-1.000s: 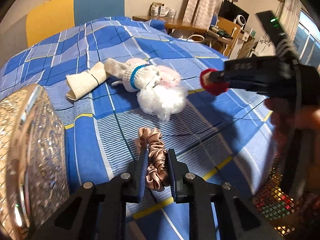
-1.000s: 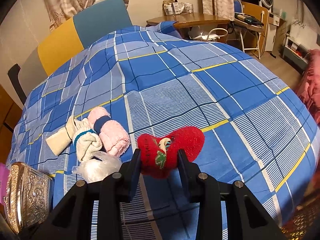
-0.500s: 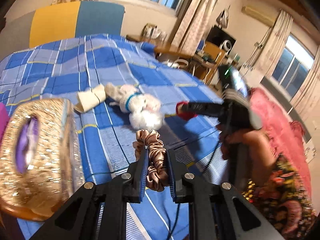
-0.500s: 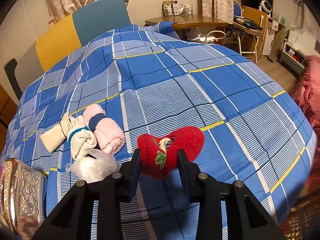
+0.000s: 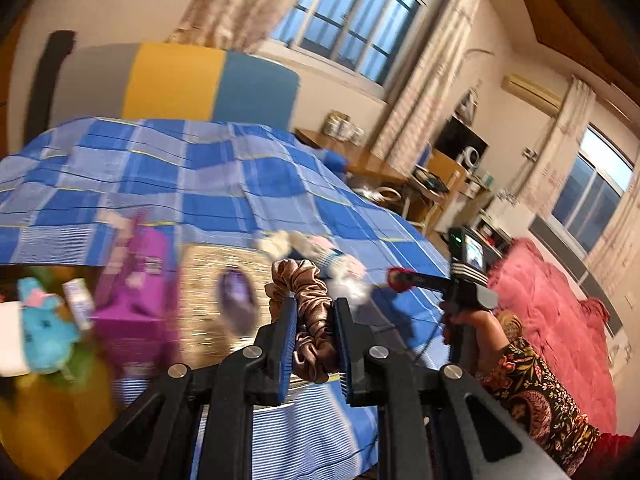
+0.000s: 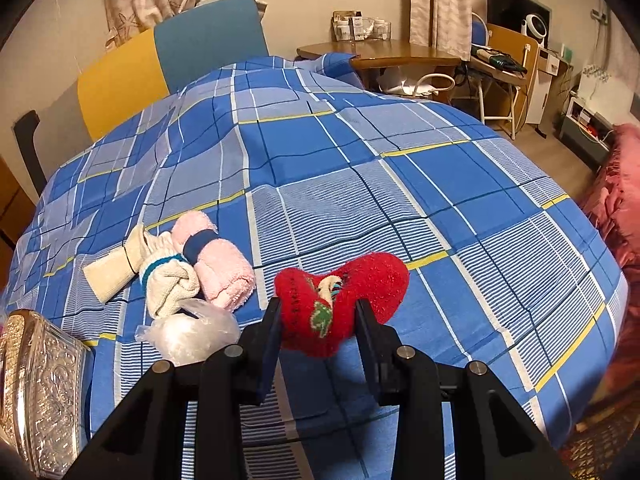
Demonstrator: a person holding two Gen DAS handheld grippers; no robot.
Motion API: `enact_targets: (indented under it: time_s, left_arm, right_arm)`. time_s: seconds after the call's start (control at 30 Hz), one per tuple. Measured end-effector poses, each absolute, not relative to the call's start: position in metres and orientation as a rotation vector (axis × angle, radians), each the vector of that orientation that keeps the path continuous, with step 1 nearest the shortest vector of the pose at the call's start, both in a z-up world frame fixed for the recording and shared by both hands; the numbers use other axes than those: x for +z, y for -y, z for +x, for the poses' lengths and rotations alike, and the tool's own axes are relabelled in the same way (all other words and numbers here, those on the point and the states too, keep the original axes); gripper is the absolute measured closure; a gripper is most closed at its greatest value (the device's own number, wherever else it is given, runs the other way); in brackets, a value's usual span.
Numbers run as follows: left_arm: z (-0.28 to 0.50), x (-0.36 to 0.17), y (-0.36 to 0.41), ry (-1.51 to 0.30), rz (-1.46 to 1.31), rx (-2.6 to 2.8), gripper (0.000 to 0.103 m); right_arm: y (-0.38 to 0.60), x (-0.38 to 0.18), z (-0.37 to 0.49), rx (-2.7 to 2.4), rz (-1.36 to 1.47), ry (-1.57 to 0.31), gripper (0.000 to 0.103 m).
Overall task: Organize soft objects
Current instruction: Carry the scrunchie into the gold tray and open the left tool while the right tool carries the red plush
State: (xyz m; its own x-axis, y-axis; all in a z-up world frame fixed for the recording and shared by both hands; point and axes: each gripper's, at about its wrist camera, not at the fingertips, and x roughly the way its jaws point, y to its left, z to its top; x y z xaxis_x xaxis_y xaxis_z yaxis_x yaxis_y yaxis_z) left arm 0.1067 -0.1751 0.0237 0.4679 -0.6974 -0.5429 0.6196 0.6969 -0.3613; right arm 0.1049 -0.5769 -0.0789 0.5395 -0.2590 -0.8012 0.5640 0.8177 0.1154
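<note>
The left gripper (image 5: 314,330), raised above the bed's near edge and tilted slightly down, has its jaws clamped on a brown satin scrunchie (image 5: 306,312) that bulges above and below the pads. The right gripper (image 6: 318,320), angled steeply down over the bed (image 6: 340,152), is pressed shut on a red fuzzy sock (image 6: 344,300); in the left view a hand (image 5: 466,320) with a patterned sleeve (image 5: 536,392) holds that tool out over the quilt. The blue checked quilt covers the bed, with a yellow and teal headboard (image 6: 172,56) behind, curtained windows, a wooden desk (image 6: 384,52) and a pink cover (image 5: 552,304) to the right. On the quilt left of the sock lie a cream roll (image 6: 114,274), a knotted white sock (image 6: 170,286), a pink towel roll (image 6: 218,266) and a clear plastic bag (image 6: 190,332), close together. An ornate gold box (image 6: 38,392) sits at the near left corner. The left view, blurred, also shows a purple object (image 5: 136,292) and a blue plush toy (image 5: 44,328) beside the box.
</note>
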Motion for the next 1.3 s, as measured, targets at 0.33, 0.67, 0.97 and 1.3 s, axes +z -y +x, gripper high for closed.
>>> enact_targets:
  time_s: [0.33, 0.67, 0.97, 1.3]
  left_arm:
    - [0.127, 0.0, 0.054, -0.744, -0.167, -0.569, 0.086]
    - [0.146, -0.059, -0.05, -0.855, -0.192, -0.292, 0.086]
    - [0.158, -0.09, -0.092, -0.894, -0.128, -0.112, 0.086]
    - [0.16, -0.101, -0.099, -0.89, -0.09, -0.011, 0.061]
  right_arm:
    - [0.583, -0.067, 0.094, -0.536, 0.427, -0.792, 0.067]
    - [0.586, -0.062, 0.089, -0.55, 0.45, -0.749, 0.067]
    - [0.581, -0.06, 0.09, -0.549, 0.411, -0.74, 0.067]
    - [0.578, -0.056, 0.09, -0.541, 0.387, -0.721, 0.067]
